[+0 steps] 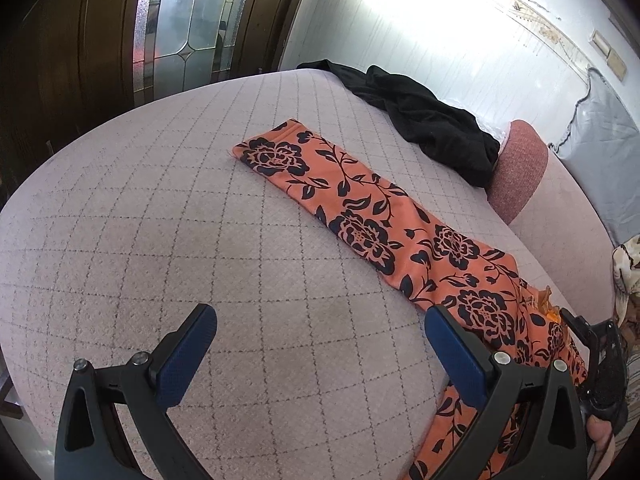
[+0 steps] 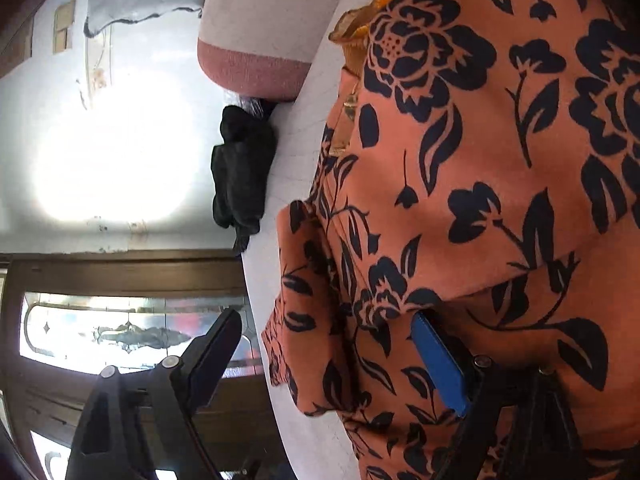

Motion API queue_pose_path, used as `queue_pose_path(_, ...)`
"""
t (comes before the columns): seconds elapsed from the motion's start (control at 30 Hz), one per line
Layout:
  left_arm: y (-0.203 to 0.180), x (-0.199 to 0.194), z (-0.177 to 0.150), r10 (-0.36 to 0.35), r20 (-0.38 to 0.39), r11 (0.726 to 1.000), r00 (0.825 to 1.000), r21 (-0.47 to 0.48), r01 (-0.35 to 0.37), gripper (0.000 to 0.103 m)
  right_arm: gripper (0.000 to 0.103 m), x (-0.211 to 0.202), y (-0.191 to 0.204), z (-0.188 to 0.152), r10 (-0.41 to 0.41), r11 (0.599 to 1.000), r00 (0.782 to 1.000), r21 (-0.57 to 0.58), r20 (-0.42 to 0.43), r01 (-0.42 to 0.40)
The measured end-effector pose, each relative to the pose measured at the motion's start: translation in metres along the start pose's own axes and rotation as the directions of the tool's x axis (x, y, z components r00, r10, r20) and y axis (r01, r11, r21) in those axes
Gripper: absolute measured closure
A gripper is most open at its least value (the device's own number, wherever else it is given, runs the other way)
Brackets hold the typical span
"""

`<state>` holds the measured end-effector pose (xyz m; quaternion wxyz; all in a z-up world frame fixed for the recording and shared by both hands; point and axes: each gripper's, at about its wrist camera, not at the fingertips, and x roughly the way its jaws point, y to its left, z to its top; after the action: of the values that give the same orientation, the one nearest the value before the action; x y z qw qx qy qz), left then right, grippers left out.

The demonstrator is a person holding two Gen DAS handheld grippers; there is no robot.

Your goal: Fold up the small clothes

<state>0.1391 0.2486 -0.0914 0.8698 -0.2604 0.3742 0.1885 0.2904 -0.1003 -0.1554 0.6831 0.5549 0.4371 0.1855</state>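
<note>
An orange garment with a black flower print (image 1: 372, 216) lies stretched out flat on the pale checked bed cover (image 1: 180, 240), one end far, the other near my right side. My left gripper (image 1: 320, 320) is open and empty above the cover, its right finger (image 1: 460, 360) beside the garment's near part. The right wrist view is rolled sideways and close to the same garment (image 2: 480, 160). My right gripper (image 2: 324, 344) is open, with a fold of the cloth between its jaws and its blue pad (image 2: 440, 364) under the fabric. The right gripper's body (image 1: 600, 360) shows in the left wrist view.
A crumpled black garment (image 1: 432, 124) lies at the far edge of the bed, also in the right wrist view (image 2: 244, 176). A pink bolster (image 1: 520, 168) lies at the right. A dark wooden door with leaded glass (image 1: 180, 28) stands behind. A grey cloth (image 1: 600, 152) hangs on the wall.
</note>
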Motion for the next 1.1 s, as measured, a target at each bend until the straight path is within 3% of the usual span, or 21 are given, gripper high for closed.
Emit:
queue_pose_path(0.07, -0.002, 0.001, 0.000, -0.010, -0.006, 1.000, 1.000, 0.003, 0.010, 0.000, 0.015, 0.002, 0.003, 0.002, -0.024, 0.999, 0.999, 0.027, 0.046, 0.023)
queue_pose_path(0.13, -0.005, 0.002, -0.001, -0.018, -0.011, 1.000, 1.000, 0.010, 0.019, 0.000, 0.026, 0.000, 0.001, 0.003, -0.064, 0.996, 0.995, 0.068, 0.081, 0.059)
queue_pose_path(0.23, -0.007, 0.001, -0.001, -0.017, -0.014, 1.000, 1.000, 0.014, 0.018, 0.000, 0.053, -0.001, -0.006, 0.003, -0.118, 0.988, 0.986, 0.112, 0.115, 0.105)
queue_pose_path(0.3, -0.005, 0.000, -0.001, -0.021, -0.016, 1.000, 1.000, 0.009, 0.021, 0.000, 0.079, 0.004, -0.011, 0.005, -0.139, 0.986, 0.985, 0.107, 0.106, 0.128)
queue_pose_path(0.37, -0.003, -0.001, -0.001, -0.022, -0.015, 1.000, 1.000, 0.001, 0.022, 0.000, 0.093, 0.005, -0.014, 0.005, -0.147, 0.987, 0.985, 0.086, 0.094, 0.139)
queue_pose_path(0.43, -0.002, -0.002, -0.001, -0.023, -0.010, 1.000, 1.000, -0.004, 0.023, 0.000, 0.095, 0.002, -0.005, 0.002, -0.135, 0.991, 0.987, 0.037, 0.089, 0.132)
queue_pose_path(0.6, -0.004, -0.002, -0.001, -0.017, -0.007, 1.000, 1.000, 0.004, 0.017, 0.000, 0.095, -0.015, 0.039, -0.022, -0.059, 0.992, 0.996, -0.107, 0.067, 0.066)
queue_pose_path(0.67, -0.005, -0.001, -0.001, -0.013, -0.010, 1.000, 1.000, 0.004, 0.013, 0.000, 0.091, -0.010, 0.034, -0.030, -0.133, 0.980, 0.990, -0.142, 0.046, 0.138)
queue_pose_path(0.73, -0.006, -0.001, -0.002, -0.009, -0.011, 1.000, 1.000, 0.012, 0.009, 0.000, 0.077, 0.001, 0.011, -0.027, -0.264, 0.955, 0.964, -0.134, 0.017, 0.264)
queue_pose_path(0.8, -0.006, -0.002, -0.002, -0.002, -0.002, 1.000, 1.000, 0.020, 0.002, 0.000, 0.077, -0.008, -0.010, -0.024, -0.176, 0.983, 0.984, -0.061, -0.001, 0.176)
queue_pose_path(0.83, -0.006, -0.002, -0.002, 0.000, 0.000, 1.000, 1.000, 0.016, 0.000, 0.000, 0.076, -0.011, -0.009, -0.023, -0.182, 0.982, 0.983, -0.061, -0.009, 0.182)
queue_pose_path(0.87, -0.005, -0.001, -0.001, 0.001, -0.003, 1.000, 1.000, 0.011, -0.001, 0.000, 0.065, -0.014, -0.004, -0.024, -0.197, 0.978, 0.980, -0.080, -0.026, 0.195)
queue_pose_path(0.9, -0.005, 0.000, -0.001, 0.000, -0.009, 1.000, 1.000, 0.009, 0.001, 0.000, 0.039, -0.015, 0.001, -0.025, -0.193, 0.977, 0.980, -0.101, -0.055, 0.187)
queue_pose_path(0.97, -0.006, 0.000, -0.002, 0.003, -0.009, 1.000, 1.000, 0.016, -0.003, 0.000, 0.018, -0.023, 0.011, -0.030, -0.180, 0.976, 0.977, -0.145, -0.114, 0.163)
queue_pose_path(1.03, -0.007, 0.000, -0.002, 0.012, 0.000, 1.000, 1.000, 0.021, -0.012, 0.000, 0.018, -0.040, 0.019, -0.031, -0.183, 0.968, 0.972, -0.200, -0.149, 0.152)
queue_pose_path(1.1, -0.007, -0.001, -0.002, 0.019, 0.009, 1.000, 1.000, 0.024, -0.019, 0.000, 0.018, -0.068, 0.027, -0.023, -0.144, 0.962, 0.982, -0.251, -0.122, 0.109)
